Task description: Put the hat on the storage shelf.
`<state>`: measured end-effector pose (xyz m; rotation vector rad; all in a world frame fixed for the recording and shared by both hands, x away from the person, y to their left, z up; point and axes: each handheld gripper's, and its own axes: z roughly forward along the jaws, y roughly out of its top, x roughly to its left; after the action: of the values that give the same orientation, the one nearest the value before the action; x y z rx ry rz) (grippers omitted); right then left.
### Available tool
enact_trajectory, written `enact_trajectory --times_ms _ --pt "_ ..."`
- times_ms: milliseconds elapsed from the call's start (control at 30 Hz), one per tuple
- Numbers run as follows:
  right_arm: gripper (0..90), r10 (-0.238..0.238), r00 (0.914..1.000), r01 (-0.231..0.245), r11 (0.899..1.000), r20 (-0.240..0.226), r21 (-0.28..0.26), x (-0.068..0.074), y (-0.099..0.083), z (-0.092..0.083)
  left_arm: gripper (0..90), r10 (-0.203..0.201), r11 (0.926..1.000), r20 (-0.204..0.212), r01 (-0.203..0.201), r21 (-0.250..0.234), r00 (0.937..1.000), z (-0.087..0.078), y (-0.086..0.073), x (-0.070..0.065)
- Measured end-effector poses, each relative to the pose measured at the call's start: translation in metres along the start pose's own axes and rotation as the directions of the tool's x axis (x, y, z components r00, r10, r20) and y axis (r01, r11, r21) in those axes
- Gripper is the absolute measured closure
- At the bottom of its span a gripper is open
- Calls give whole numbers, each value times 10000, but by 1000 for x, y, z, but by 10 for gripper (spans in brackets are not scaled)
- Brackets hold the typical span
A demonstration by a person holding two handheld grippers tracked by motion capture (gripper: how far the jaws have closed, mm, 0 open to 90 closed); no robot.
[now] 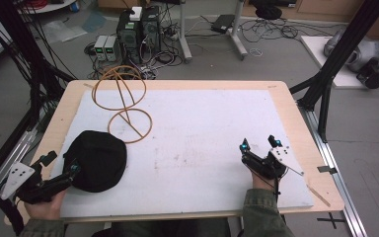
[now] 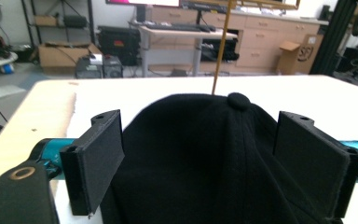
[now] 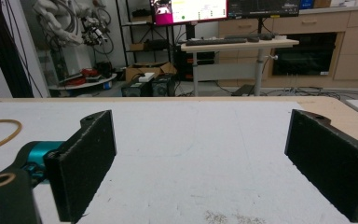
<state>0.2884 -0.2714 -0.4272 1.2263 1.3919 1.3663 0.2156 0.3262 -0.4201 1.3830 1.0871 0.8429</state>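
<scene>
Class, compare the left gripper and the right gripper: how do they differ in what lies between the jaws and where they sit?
The left gripper has the black cap between its jaws; the right gripper has bare white mat there. The left sits at the table's near-left edge, the right near-right. Both are open.

black cap [image 1: 98,160], left claw [image 1: 61,165] beside it

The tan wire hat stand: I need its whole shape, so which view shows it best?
The high view: the tan wire hat stand shows whole, round base and globe-shaped top. The left gripper view gives one upright rod behind the black fabric cap; the right gripper view, a base arc.
</scene>
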Motion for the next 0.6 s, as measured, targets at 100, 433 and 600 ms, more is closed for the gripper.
enact_trajectory --times_ms 100,433,600 --pt "79 -10 10000 11 10000 -59 69 0 -1 1 166 -55 9998 213 51 197 9998 3 0 0" --pt "79 -68 9997 70 9999 -224 110 1 -1 1 183 198 9946 677 -266 1003 9975 11 -3 -2" --pt "79 -67 9997 70 9999 -237 124 1 -1 1 204 213 9900 857 -330 1371 9961 13 -4 0"
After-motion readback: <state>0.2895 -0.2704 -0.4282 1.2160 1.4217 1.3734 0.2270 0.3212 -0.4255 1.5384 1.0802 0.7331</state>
